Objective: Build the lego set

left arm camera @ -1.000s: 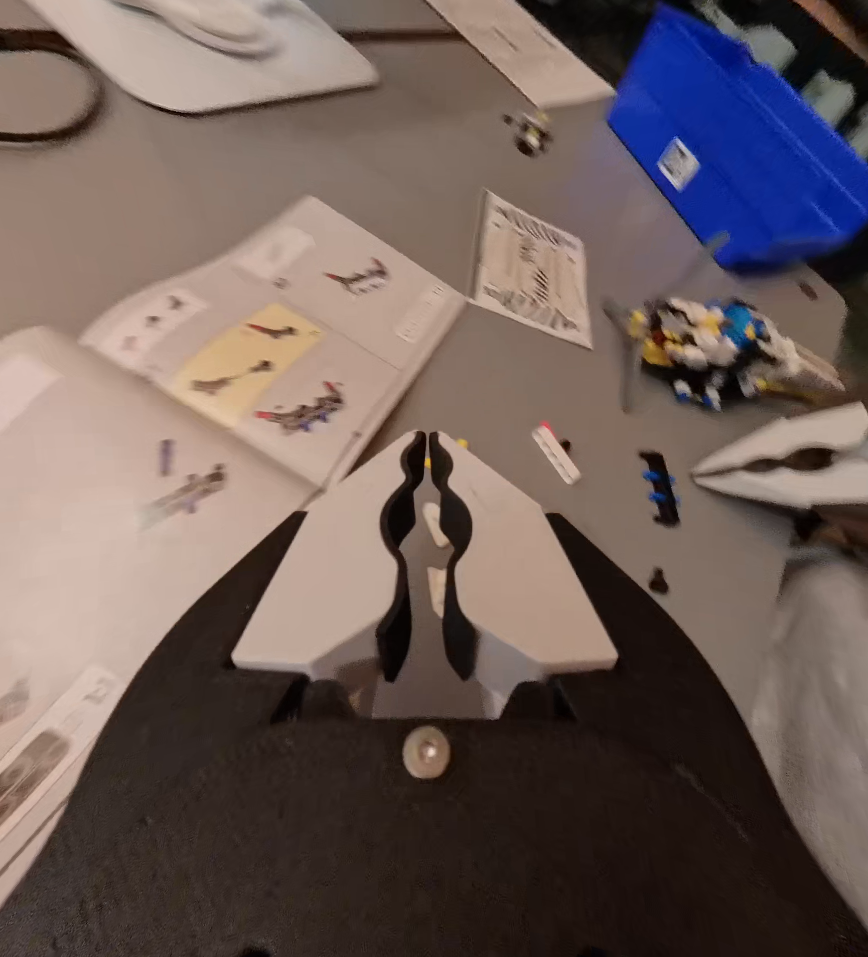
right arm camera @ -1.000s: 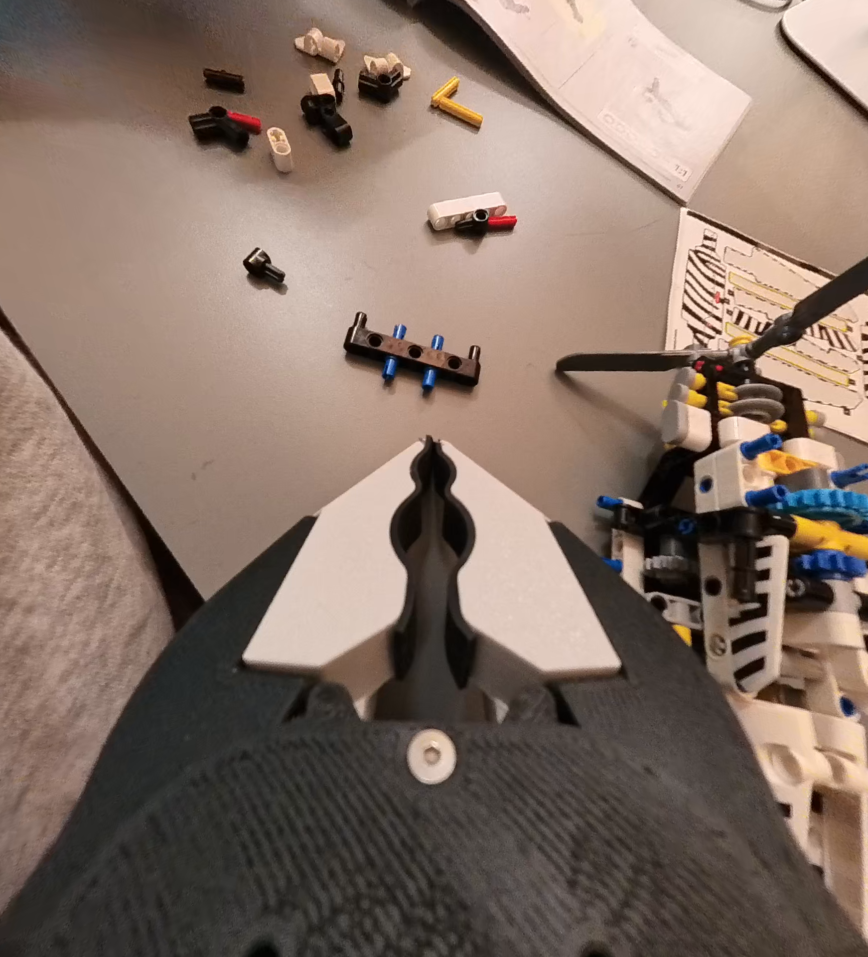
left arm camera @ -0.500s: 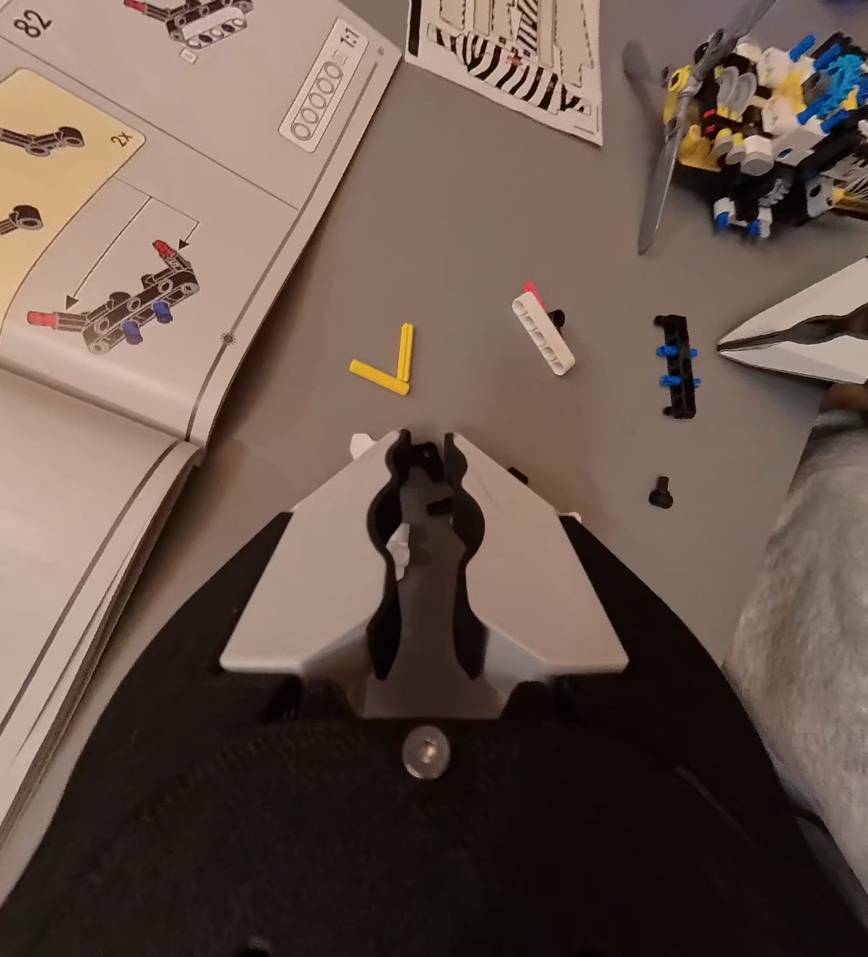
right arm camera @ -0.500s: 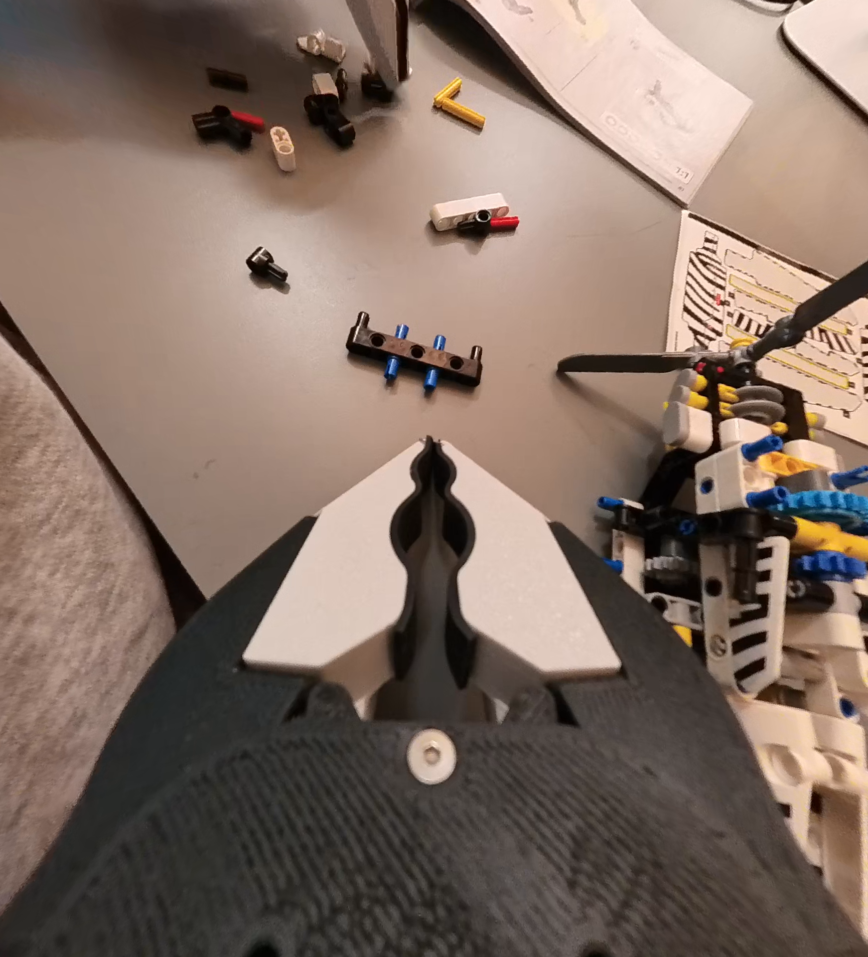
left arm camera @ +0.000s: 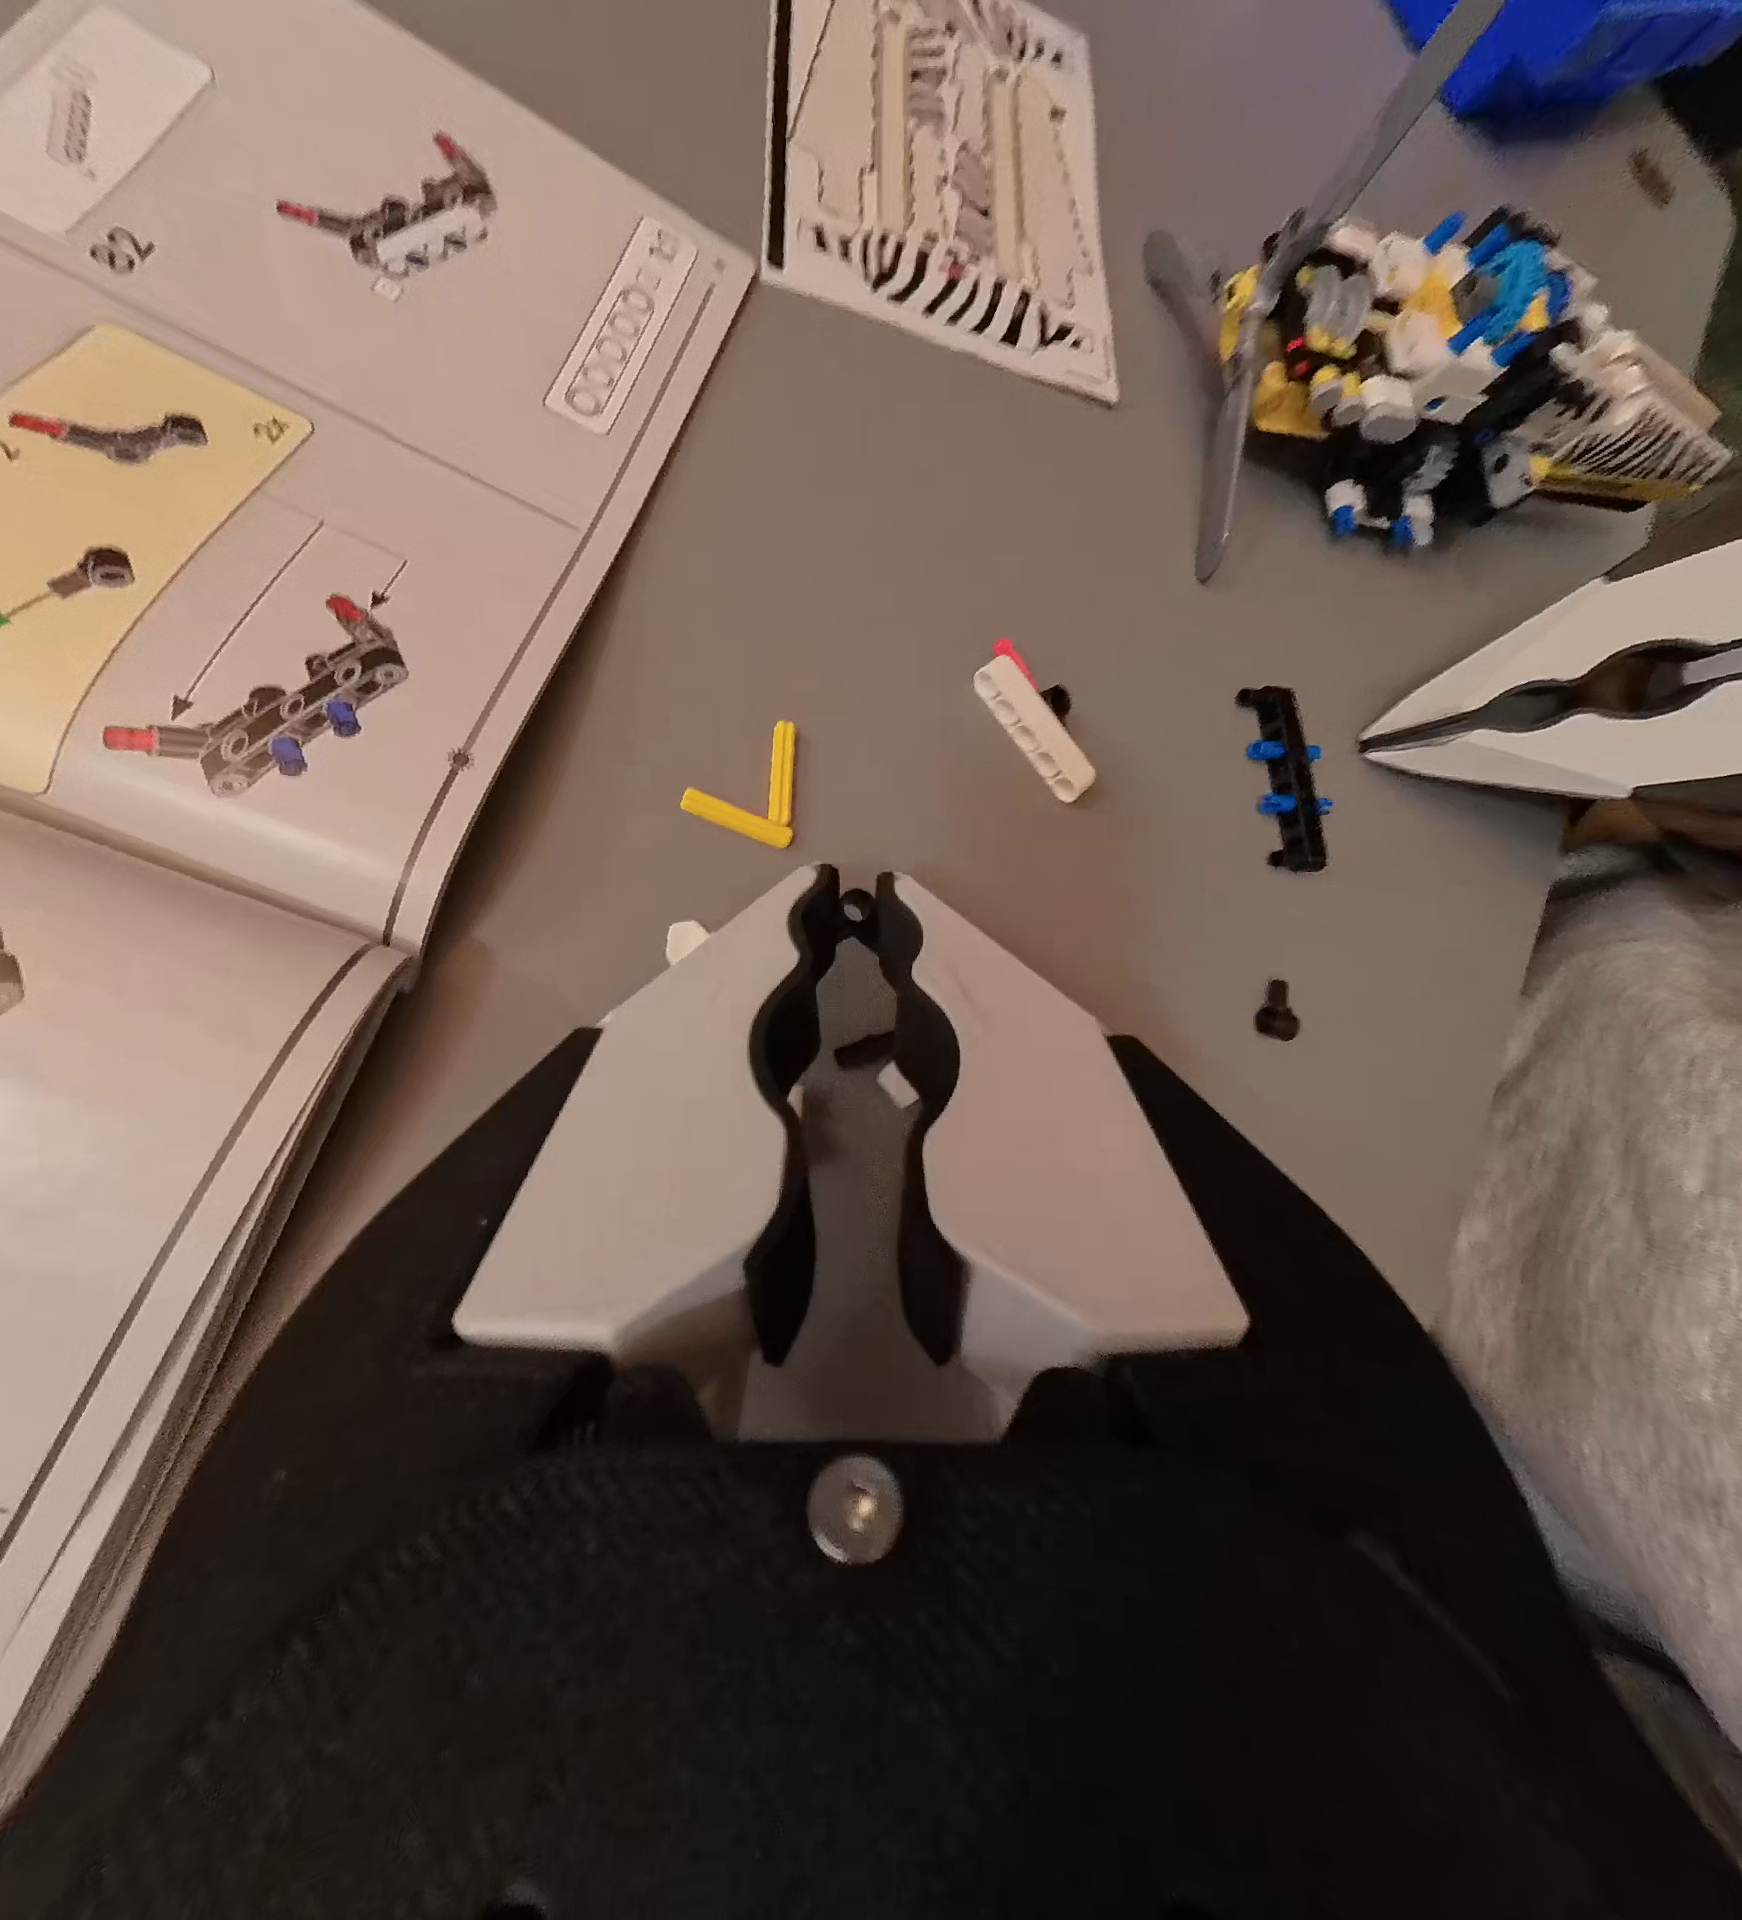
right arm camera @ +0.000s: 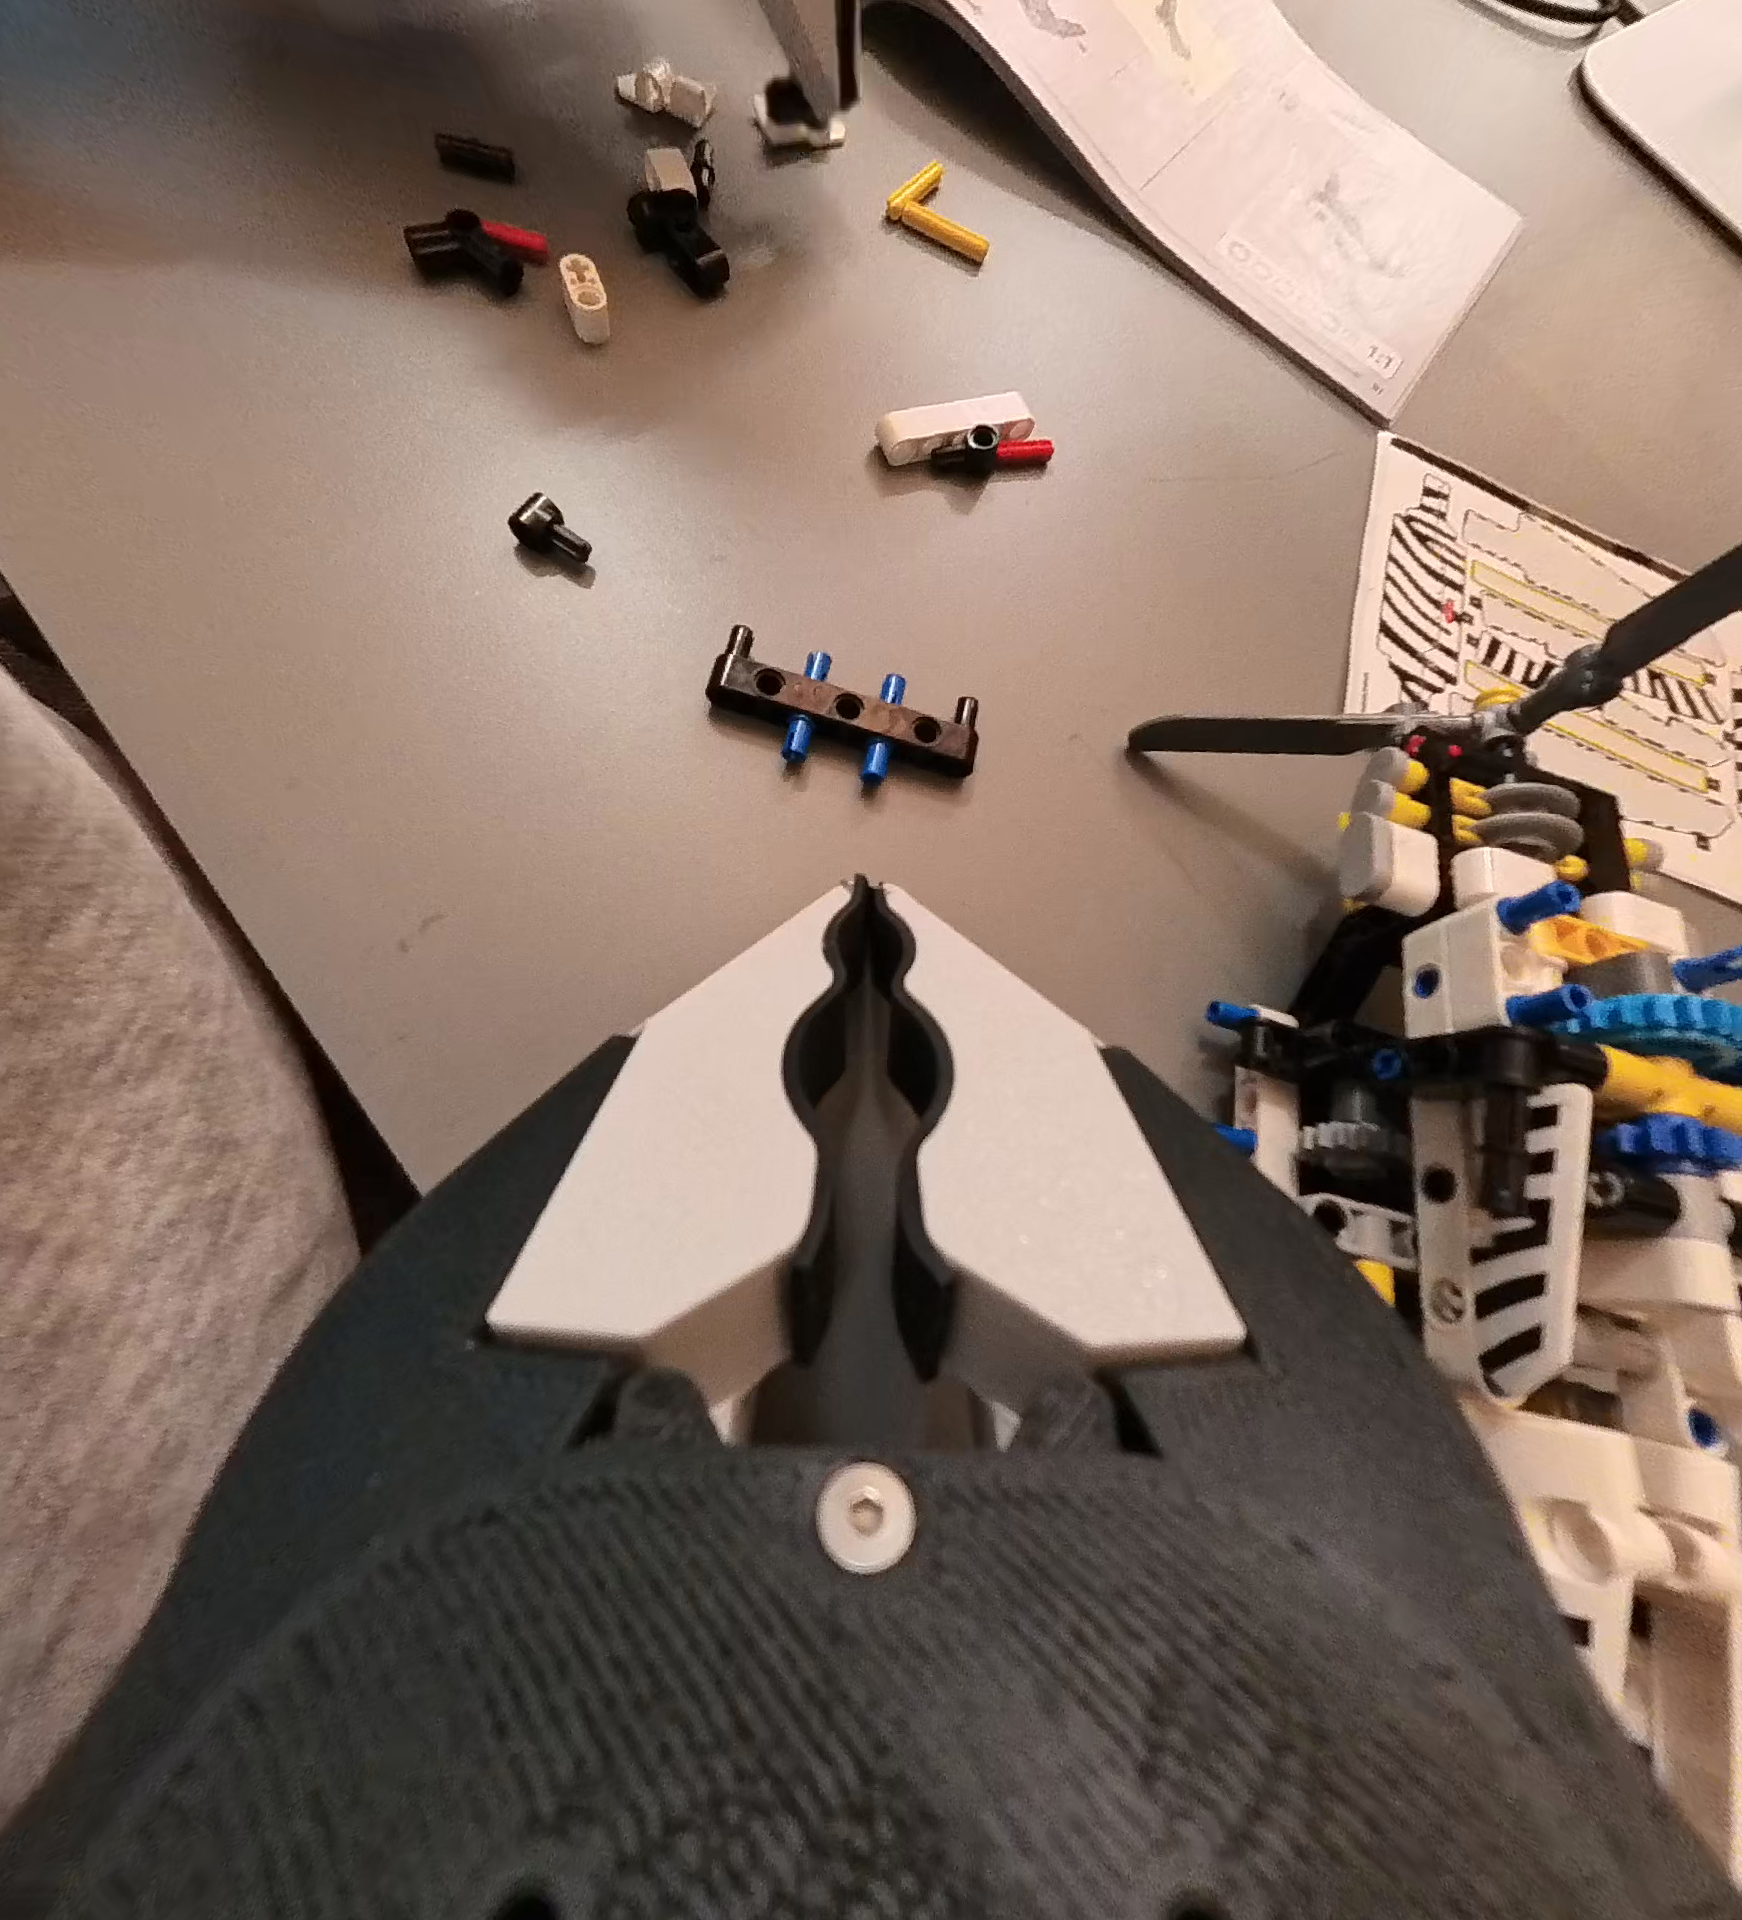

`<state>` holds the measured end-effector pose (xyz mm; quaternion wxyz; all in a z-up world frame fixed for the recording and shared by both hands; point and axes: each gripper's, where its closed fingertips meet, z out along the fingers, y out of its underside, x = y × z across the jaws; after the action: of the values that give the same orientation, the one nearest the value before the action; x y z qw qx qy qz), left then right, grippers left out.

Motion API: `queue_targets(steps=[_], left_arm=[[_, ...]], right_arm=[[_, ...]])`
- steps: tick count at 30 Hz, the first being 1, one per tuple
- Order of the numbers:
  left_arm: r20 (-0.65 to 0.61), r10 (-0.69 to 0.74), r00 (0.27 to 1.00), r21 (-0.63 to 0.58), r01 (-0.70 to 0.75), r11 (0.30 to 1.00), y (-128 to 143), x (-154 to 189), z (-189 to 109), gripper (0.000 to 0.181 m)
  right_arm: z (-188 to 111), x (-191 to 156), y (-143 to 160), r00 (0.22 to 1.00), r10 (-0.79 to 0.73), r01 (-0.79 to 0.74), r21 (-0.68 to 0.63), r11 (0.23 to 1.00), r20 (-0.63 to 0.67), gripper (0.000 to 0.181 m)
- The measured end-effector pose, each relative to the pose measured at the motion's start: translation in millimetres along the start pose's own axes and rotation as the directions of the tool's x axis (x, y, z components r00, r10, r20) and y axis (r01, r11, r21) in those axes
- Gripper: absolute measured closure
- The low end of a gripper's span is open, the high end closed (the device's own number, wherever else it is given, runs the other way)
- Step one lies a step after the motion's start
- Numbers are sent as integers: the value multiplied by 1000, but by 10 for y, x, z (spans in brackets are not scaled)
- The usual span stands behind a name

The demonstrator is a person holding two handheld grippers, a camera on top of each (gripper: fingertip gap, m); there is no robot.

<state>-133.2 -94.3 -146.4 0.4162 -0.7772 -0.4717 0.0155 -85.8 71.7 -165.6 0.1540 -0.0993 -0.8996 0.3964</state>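
On the left of the grey table (left arm camera: 846,499) lies the open instruction booklet (left arm camera: 254,540), its pages showing assembly steps. Just right of its lower corner, the left gripper (left arm camera: 854,902) is low over the table, its tips pinching a small black connector (left arm camera: 854,906) whose round hole shows between them. A little white piece (left arm camera: 685,940) peeks out beside its left finger, and another small black piece is visible on the table in the gap behind the tips.

Ahead of the tips lie two yellow axles (left arm camera: 758,795) forming a V, then a white beam (left arm camera: 1033,736) with a red-tipped black pin beside it. Farther right sits a black beam with blue pins (right arm camera: 844,715), and near it a lone black pin connector (right arm camera: 547,530).

The right gripper (right arm camera: 865,885) hovers just short of that black beam — fingers pressed together, holding nothing. In its view a cluster of black, red and white loose parts (right arm camera: 576,239) lies far across the table.

At the right stands the partly built helicopter model (right arm camera: 1532,1122) — white, striped panels, blue gears, grey rotor blades — next to a striped sticker sheet (right arm camera: 1594,717). A grey sleeve (right arm camera: 88,1143) borders the table edge.
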Motion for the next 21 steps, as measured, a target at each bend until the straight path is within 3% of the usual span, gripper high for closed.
queue_targets(steps=[5, 7, 9, 12, 15, 18, 21], left_arm=[[-165, 62, 984, 182, -32, 983, -334, 324, -74, 176], [-265, 74, 962, 312, 13, 950, -550, 448, -108, 176], [-372, 53, 927, 412, 114, 904, -757, 518, -162, 176], [-432, 41, 901, 463, 183, 867, -865, 526, -229, 176], [-469, 63, 881, 513, 214, 831, -893, 499, -361, 176], [-513, 66, 856, 554, 271, 787, -926, 453, -520, 176], [-476, 32, 879, 570, 281, 772, -916, 328, -548, 176]], right_arm=[[6, -7, -15, 1000, 2, -2, -4, 1000, 17, 181], [-8, -50, -146, 997, -71, 71, 2, 997, 35, 181], [-44, -27, -440, 976, -214, 216, 44, 976, -29, 181], [-65, 76, -980, 874, -423, 460, 127, 879, -238, 181], [30, 113, -1446, 789, -461, 590, 292, 753, -407, 181], [228, 78, -1715, 758, -455, 642, 411, 647, -468, 181], [453, 123, -1867, 768, -441, 629, 417, 656, -466, 177]])
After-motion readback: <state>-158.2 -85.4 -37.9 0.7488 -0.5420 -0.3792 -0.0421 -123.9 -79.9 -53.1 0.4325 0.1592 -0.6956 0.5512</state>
